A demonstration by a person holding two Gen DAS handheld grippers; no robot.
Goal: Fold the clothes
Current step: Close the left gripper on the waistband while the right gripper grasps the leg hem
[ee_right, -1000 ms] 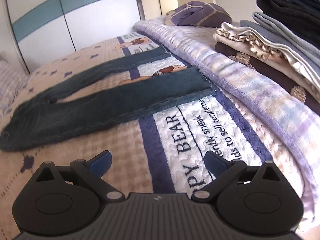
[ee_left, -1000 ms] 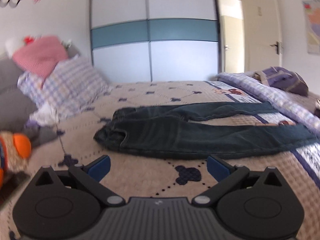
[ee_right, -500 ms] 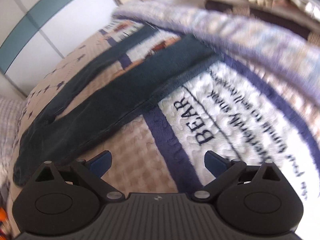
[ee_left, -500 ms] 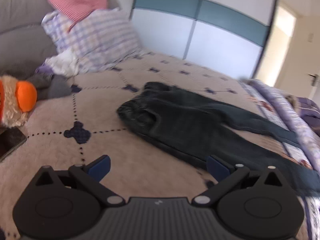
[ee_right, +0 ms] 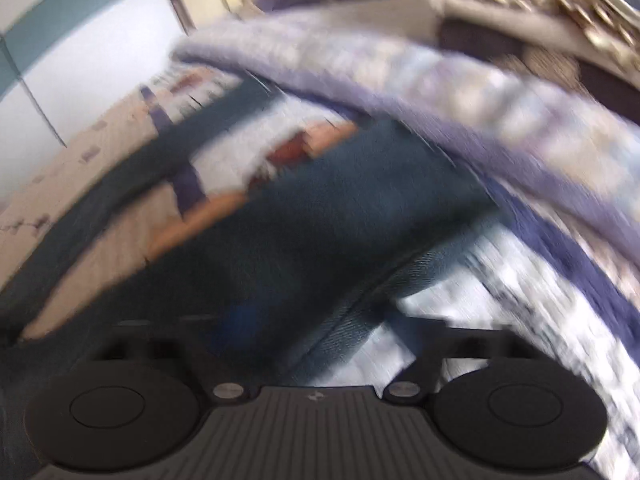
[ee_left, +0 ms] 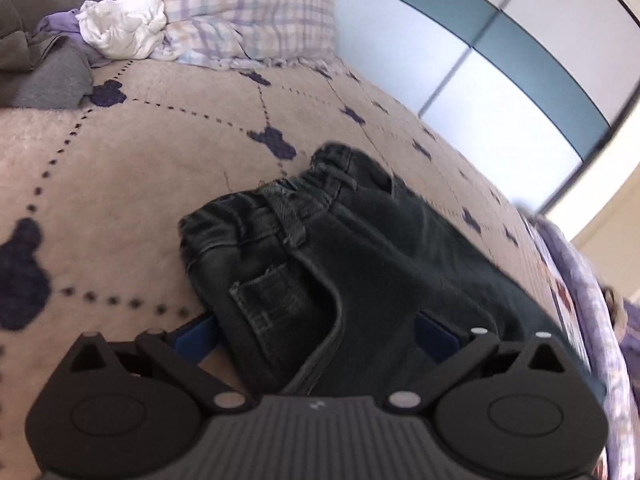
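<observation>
Dark denim jeans [ee_left: 360, 248] lie flat on the beige quilted bedspread [ee_left: 120, 168], waistband toward the pillows. My left gripper [ee_left: 316, 334] is open and low over the waist end, its blue pads either side of the hip and back pocket. In the blurred right wrist view the near trouser leg's hem end [ee_right: 320, 216] fills the middle. My right gripper [ee_right: 320, 328] is open around that leg near the hem; the cloth hides part of its left pad.
A checked pillow [ee_left: 248, 8], a crumpled white cloth [ee_left: 124, 28] and grey clothing [ee_left: 44, 68] lie at the bed's head. A lilac blanket [ee_right: 440, 80] with stacked folded clothes [ee_right: 560, 20] borders the hem end. A wardrobe [ee_left: 480, 56] stands behind.
Both grippers have moved forward and down onto the jeans: the left to the waist end, the right to the near leg's hem. Both stay open.
</observation>
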